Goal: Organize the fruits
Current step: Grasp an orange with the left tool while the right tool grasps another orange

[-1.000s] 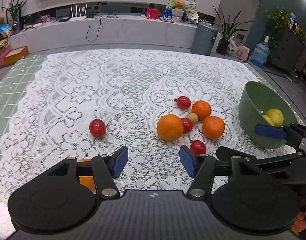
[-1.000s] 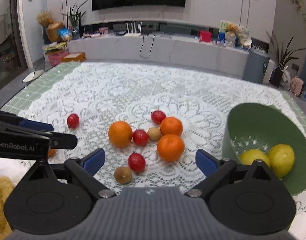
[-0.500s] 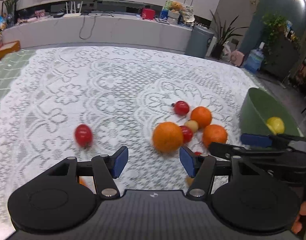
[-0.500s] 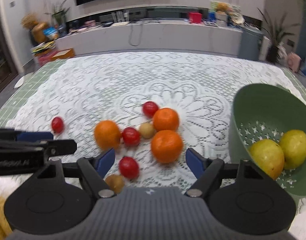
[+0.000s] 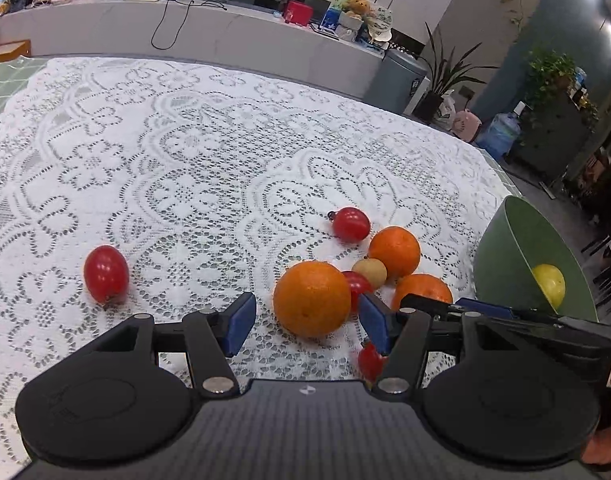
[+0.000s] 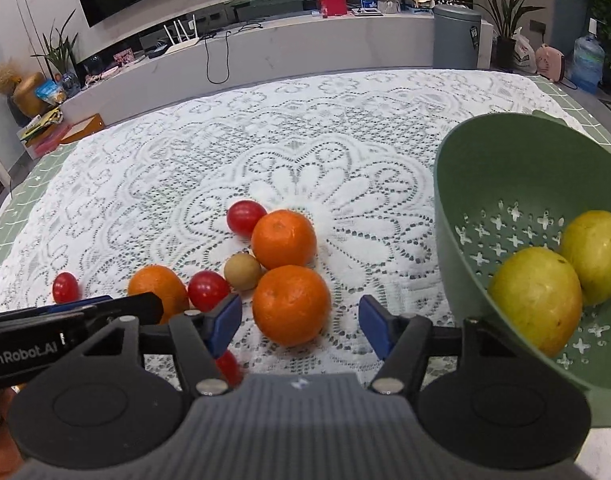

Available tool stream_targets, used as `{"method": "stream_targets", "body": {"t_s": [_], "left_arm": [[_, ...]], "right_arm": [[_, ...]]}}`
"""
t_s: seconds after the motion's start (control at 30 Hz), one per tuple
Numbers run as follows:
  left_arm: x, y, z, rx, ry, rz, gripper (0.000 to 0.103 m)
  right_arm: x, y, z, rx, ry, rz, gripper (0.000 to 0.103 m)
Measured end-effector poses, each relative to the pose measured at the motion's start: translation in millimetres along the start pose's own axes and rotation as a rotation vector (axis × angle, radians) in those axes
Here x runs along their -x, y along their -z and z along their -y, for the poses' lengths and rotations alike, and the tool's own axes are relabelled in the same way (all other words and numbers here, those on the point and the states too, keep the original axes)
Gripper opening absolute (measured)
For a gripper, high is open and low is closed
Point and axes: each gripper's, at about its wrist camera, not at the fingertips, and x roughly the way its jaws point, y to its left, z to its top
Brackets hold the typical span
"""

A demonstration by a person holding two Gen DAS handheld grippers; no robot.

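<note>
As the right gripper [image 6: 299,326] narrows, unclamped, round the near orange [image 6: 291,305], we centre it; left gripper [image 5: 305,322] spread.

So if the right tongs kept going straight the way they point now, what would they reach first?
Most likely the nearest orange, which sits on the lace cloth between the pads of the right tongs. The jaws are closing but not yet touching it. Depth is hard to judge, so they might meet the cloth just before it.

Oranges [image 6: 291,305] 3; tomatoes [image 6: 246,218] 4; lemons [image 6: 535,300] 2; colander [image 6: 505,168] 1.
</note>
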Motion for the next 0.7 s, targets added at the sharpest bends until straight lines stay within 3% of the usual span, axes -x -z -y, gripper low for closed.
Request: {"method": "stream_targets", "body": {"t_s": [0.13,0.2,0.47,0.7], "left_arm": [[-6,0,1,-0.003,0.006,-0.012,0.069],[-10,0,2,-0.007,0.002,-0.020,0.062],[-15,0,0,0.010,0.026,-0.020,0.053],[-14,3,4,-0.018,0.009,0.009,0.052]], "right_arm": [[-5,-1,-1,0.009,0.015,-0.010,0.057],[-8,-1,-2,0.010,0.011,-0.014,0.056],[-10,-1,-5,0.026,-0.016,-0.021,0.043],[-8,0,-7,0.032,-0.020,-0.016,0.042]]}}
